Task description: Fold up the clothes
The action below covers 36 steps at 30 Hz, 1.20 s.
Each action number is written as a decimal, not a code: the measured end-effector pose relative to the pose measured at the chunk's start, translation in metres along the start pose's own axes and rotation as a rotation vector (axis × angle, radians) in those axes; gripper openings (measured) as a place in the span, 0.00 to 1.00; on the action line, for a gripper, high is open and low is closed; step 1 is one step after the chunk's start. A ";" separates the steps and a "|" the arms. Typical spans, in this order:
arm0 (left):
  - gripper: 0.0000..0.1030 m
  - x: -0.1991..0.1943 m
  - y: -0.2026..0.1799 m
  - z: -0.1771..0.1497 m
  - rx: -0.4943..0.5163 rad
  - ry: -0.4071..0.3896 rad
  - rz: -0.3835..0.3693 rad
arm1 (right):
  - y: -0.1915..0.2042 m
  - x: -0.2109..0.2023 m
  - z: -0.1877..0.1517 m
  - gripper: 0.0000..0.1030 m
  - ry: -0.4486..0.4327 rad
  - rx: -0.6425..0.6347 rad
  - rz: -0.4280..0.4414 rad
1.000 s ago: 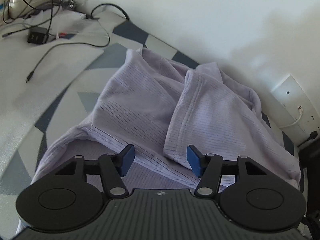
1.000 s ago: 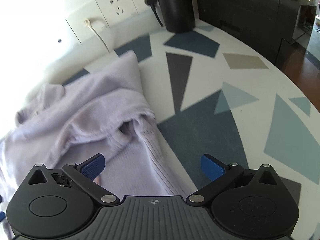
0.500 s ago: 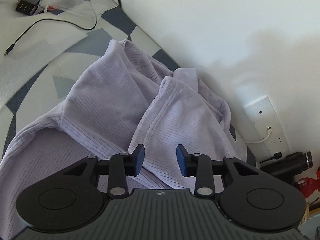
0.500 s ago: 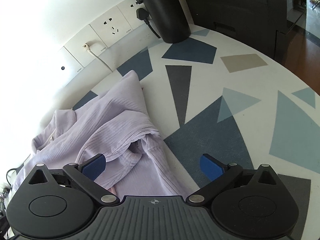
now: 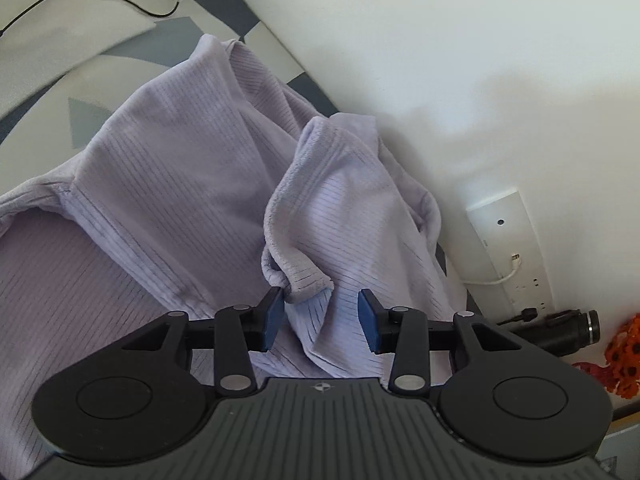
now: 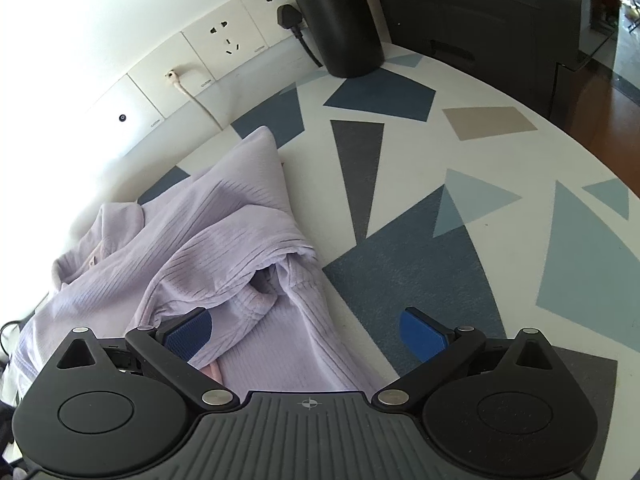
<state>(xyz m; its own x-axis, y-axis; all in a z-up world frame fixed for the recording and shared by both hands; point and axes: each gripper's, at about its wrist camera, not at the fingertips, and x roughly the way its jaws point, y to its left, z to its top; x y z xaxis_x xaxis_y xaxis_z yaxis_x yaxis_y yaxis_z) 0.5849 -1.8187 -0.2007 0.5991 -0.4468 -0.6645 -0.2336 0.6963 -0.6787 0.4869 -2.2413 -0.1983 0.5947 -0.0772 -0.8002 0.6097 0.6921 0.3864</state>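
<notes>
One lilac ribbed garment (image 5: 168, 184) is seen crumpled on the tabletop (image 6: 500, 168), bunched against the far edge where the wall (image 5: 440, 40) rises. The tabletop is patterned with blue and grey triangles. In the left wrist view, the left hand-held gripper (image 5: 320, 316) is held partly open, its blue pads set to either side of a raised, rolled fold of the garment; the left pad appears to touch the fold, while nothing is clamped between the two. In the right wrist view, the right hand-held gripper (image 6: 306, 334) is spread wide over the garment's nearer edge, its left pad over cloth and its right pad over bare tabletop, with nothing gripped. A row of wall sockets (image 6: 224, 40) is seen along the far edge, a white cable (image 6: 196, 96) hanging from one, and a black cylinder (image 6: 340, 12) is stood near the far right corner.
</notes>
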 end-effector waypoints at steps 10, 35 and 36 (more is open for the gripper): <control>0.23 0.008 0.000 -0.011 -0.030 -0.010 0.034 | 0.001 0.001 0.002 0.98 0.004 -0.008 -0.006; 0.05 -0.040 -0.042 0.019 0.191 -0.239 0.034 | -0.032 0.040 0.029 0.40 0.097 0.497 0.311; 0.05 -0.039 -0.042 0.018 0.196 -0.238 0.046 | -0.034 0.042 0.030 0.29 0.105 0.532 0.325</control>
<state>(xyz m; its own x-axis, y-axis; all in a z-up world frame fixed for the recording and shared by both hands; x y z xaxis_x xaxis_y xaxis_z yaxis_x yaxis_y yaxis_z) 0.5853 -1.8204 -0.1409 0.7593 -0.2846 -0.5852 -0.1257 0.8182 -0.5611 0.5066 -2.2897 -0.2308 0.7554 0.1665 -0.6338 0.5994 0.2152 0.7710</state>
